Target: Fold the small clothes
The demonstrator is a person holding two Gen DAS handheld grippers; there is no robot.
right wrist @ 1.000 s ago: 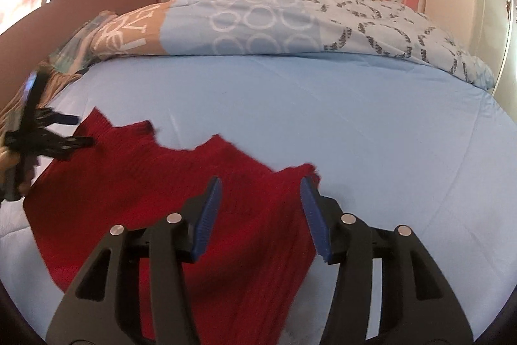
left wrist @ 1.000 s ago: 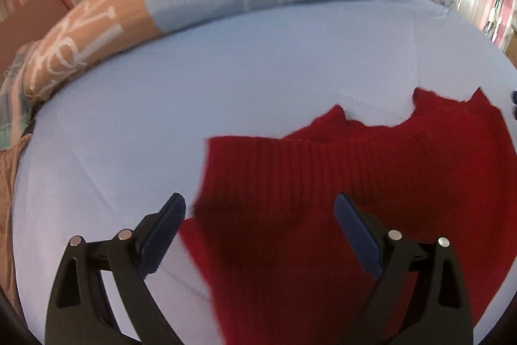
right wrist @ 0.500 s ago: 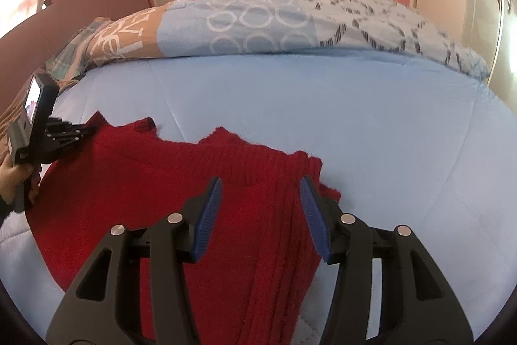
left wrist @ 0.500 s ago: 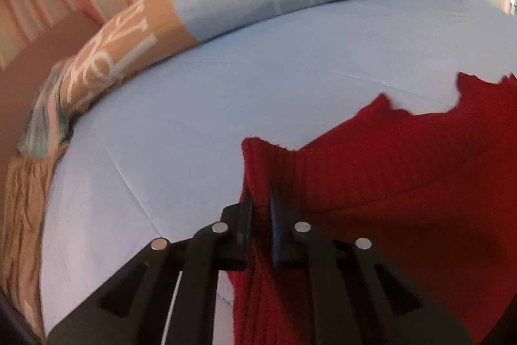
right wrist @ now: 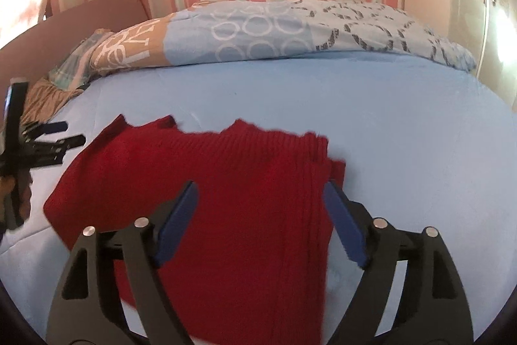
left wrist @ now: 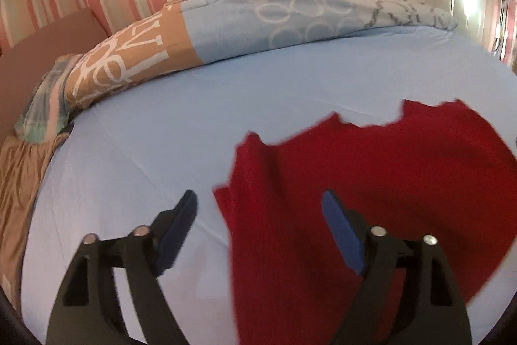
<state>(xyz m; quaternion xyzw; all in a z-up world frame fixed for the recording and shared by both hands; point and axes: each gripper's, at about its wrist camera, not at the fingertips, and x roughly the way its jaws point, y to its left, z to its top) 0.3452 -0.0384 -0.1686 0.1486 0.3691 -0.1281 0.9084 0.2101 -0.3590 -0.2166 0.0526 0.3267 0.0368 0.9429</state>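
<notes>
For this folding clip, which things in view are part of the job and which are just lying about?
Part of the job:
red knit garment, lying on the sheet
left tongs, open
right tongs, open
blue bed sheet, the work surface

Just lying about:
patterned duvet, bunched along the far side of the bed
brown cloth at the bed's left edge
</notes>
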